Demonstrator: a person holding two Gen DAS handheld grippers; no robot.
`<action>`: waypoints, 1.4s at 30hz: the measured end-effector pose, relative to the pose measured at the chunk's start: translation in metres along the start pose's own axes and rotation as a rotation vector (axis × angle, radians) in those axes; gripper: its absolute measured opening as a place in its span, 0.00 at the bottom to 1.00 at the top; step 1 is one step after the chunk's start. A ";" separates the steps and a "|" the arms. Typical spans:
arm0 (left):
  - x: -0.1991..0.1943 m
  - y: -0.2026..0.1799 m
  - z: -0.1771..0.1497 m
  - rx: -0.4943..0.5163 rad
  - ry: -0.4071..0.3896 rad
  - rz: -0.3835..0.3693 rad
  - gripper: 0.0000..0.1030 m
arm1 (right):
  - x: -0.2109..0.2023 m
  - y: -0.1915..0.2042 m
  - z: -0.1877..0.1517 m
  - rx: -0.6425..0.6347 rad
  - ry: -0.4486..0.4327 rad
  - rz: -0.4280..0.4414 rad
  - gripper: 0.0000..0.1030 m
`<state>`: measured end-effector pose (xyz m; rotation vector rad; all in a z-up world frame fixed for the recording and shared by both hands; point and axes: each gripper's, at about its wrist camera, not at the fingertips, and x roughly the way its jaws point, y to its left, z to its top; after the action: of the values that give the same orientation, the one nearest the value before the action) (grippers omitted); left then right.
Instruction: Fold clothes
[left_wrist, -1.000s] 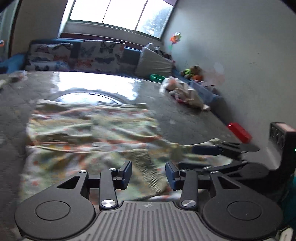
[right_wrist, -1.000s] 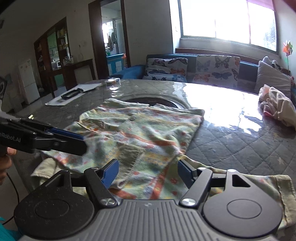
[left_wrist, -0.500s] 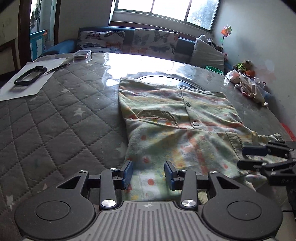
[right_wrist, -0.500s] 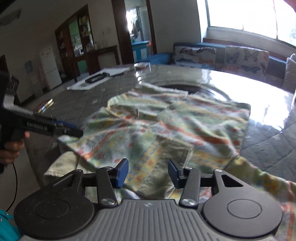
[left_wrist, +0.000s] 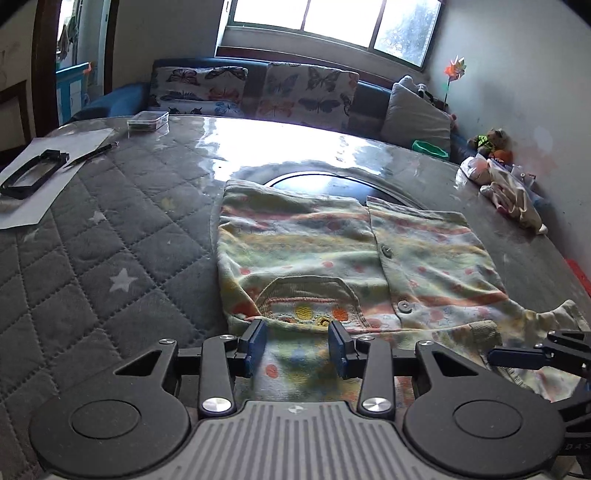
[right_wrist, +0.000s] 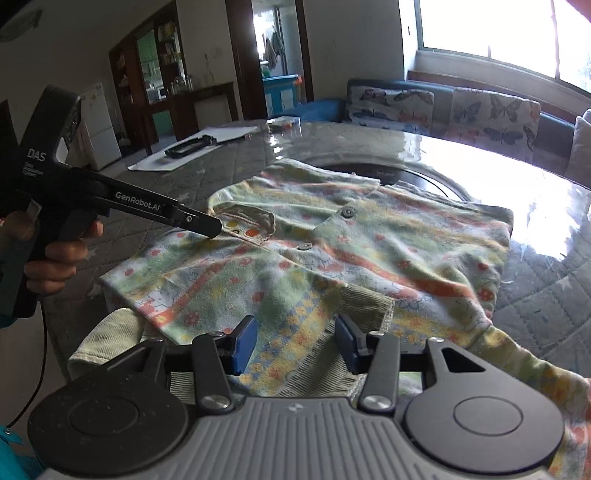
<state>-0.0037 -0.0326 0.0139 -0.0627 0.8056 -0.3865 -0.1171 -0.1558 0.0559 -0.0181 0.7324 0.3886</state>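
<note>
Left gripper (left_wrist: 297, 349) over shirt (left_wrist: 332, 251), parted

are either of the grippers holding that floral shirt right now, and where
Neither grips it. The left gripper and the right gripper have their jaws apart over the near edge of the pastel floral buttoned shirt, pads not pressing the cloth.

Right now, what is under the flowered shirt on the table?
Under the flowered shirt lie the grey quilted cover and part of a dark round inset. Anything else beneath is covered.
</note>
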 end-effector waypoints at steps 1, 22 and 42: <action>-0.002 0.001 0.000 -0.006 -0.003 -0.003 0.39 | -0.003 -0.001 0.000 0.006 -0.005 0.001 0.46; -0.042 -0.050 -0.008 0.066 -0.053 -0.043 0.57 | -0.147 -0.154 -0.095 0.399 -0.104 -0.596 0.46; -0.046 -0.051 -0.011 0.073 -0.050 -0.026 0.62 | -0.149 -0.167 -0.103 0.514 -0.113 -0.597 0.11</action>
<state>-0.0562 -0.0627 0.0485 -0.0149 0.7411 -0.4370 -0.2254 -0.3769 0.0570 0.2626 0.6624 -0.3713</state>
